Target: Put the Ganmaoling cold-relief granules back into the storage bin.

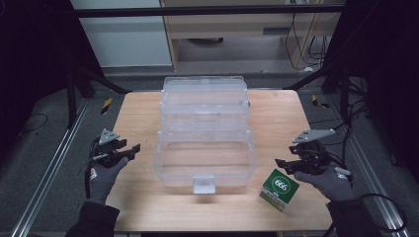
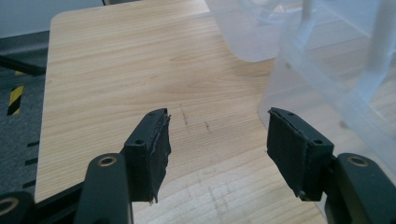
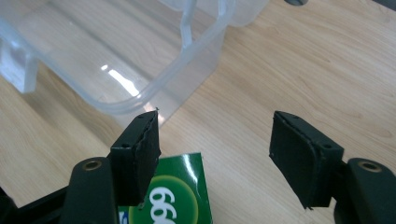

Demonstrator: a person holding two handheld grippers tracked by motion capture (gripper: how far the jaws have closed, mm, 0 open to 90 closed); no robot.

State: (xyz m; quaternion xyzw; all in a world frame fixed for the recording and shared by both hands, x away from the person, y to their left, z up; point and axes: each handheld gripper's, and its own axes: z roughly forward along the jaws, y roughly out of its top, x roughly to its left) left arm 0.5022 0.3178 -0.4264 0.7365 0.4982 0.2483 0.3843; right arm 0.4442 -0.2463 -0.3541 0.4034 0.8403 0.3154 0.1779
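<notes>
Box (image 1: 279, 189), green with "666" in a white-ringed circle, is sitting tilted at the lower right of the high view, on the wooden table (image 1: 276, 118) just beside the clear bin (image 1: 205, 153). It is looking like light printed card: stiff enough to pinch but likely to dent under a hard squeeze, and its glossy faces may be slippery. Two opposite flat sides, taken near the middle, appear the safest hold.

Right gripper (image 1: 284, 167) is hovering just above and to the right of it, jaws spread and pinching nothing; in the right gripper view the box (image 3: 170, 196) is lying at the bottom edge, partly behind one black pad (image 3: 147, 149), with bare table between the jaws. Whether that pad is touching the card cannot be told.

Left gripper (image 1: 132, 150) is waiting at the centre left of the high view, jaws likewise spread and empty; in its own view the bin (image 2: 336, 70) is filling the upper right.
</notes>
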